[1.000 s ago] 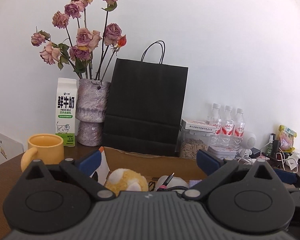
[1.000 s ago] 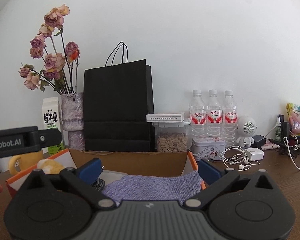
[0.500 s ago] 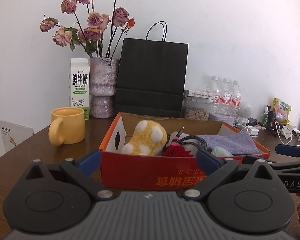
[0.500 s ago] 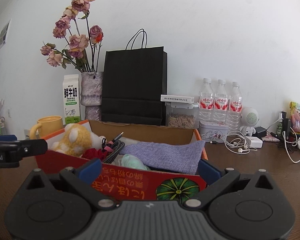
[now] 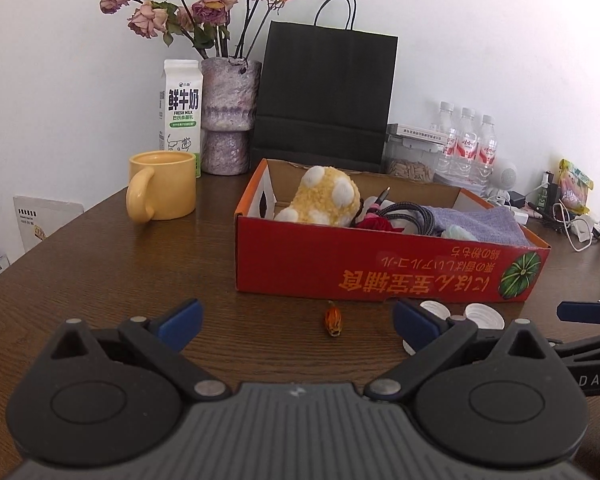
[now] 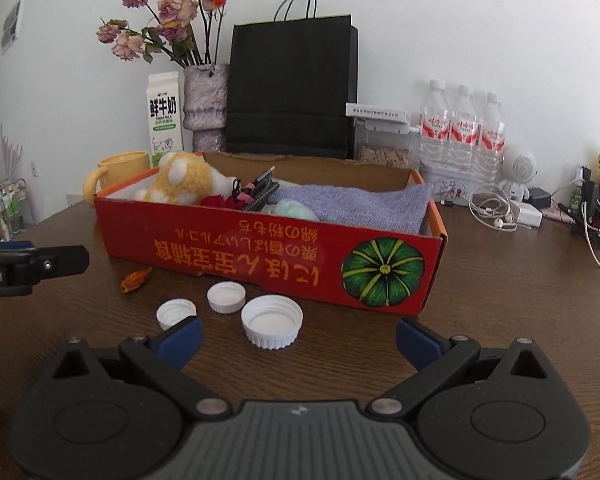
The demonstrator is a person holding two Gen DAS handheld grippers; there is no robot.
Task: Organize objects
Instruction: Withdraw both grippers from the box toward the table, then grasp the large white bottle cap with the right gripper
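Currently, step in hand: judged from the layout, gathering the loose small things on the tabletop (image 6: pixel 500 300) into the red box (image 6: pixel 260 256); nothing is held yet.

Left gripper (image 5: pixel 296 322): its fingers stand wide apart and empty, low over the tabletop near its front edge, with the small orange bud (image 5: pixel 333 321) lying between them and a little ahead.

Right gripper (image 6: pixel 298 338): fingers also spread wide, nothing between the pads; the large white cap (image 6: pixel 271 321) sits just ahead of it, nearer the left finger.

Loose things: two smaller white caps (image 6: pixel 225 297) lie beside the large one, all open side up, just in front of the box's long front wall; the bud rests left of them, close to the box.

Box contents: a yellow plush toy (image 5: pixel 324 196), a dark cable, a red item and a purple cloth (image 6: pixel 356 204) already fill much of it.

How to do it well: I would centre one cap between the fingers, close on its ribbed side wall, and keep the fingers low enough to catch the short rim.

Risk: the caps are light and shallow, so a skewed close may flick one away; its neighbours are near enough to be nudged.

Drop spot: the cloth offers a soft, open landing; lift clear of the box wall first.
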